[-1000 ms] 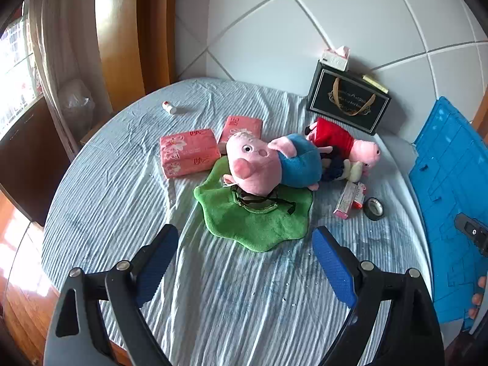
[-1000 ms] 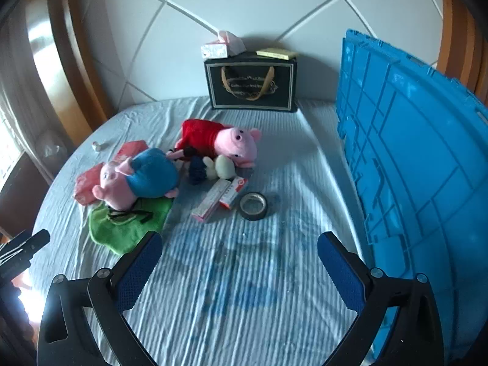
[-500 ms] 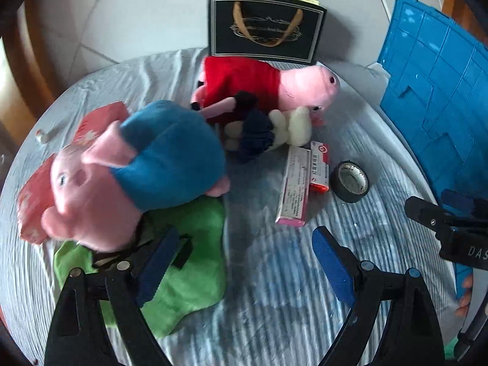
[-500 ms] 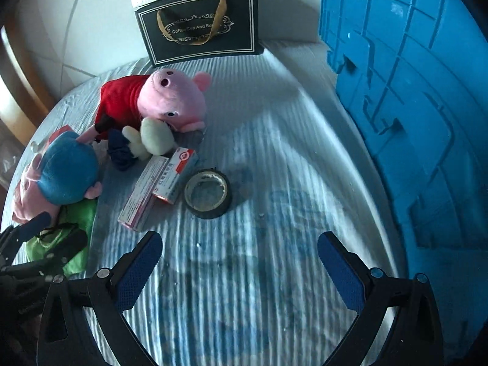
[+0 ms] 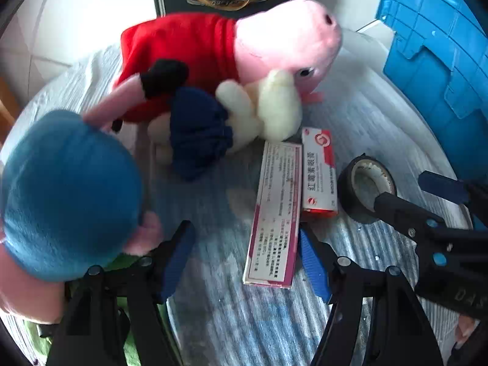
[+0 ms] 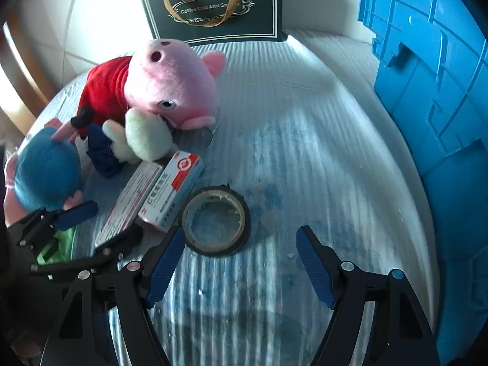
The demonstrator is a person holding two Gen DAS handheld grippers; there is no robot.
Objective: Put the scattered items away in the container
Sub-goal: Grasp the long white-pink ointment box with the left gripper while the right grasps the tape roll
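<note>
A long pink-edged box (image 5: 274,213) lies on the striped bedsheet beside a shorter red-and-white box (image 5: 318,172). My left gripper (image 5: 244,259) is open, low over the sheet, its right finger next to the near end of the long box. A black tape roll (image 6: 216,219) lies just ahead of my right gripper (image 6: 239,262), which is open with its left finger near the roll's edge. The roll also shows in the left wrist view (image 5: 367,187). The blue crate (image 6: 433,91) stands at the right.
A pink pig plush in red (image 5: 219,52) and a small white plush (image 5: 268,106) lie behind the boxes. A plush in blue (image 5: 67,195) lies on a green cloth (image 6: 58,244) at the left. A black gift bag (image 6: 213,6) stands at the back.
Both grippers have moved forward and down toward the sheet. The left one has closed in on the long box, the right one on the tape roll. Both stay open.
</note>
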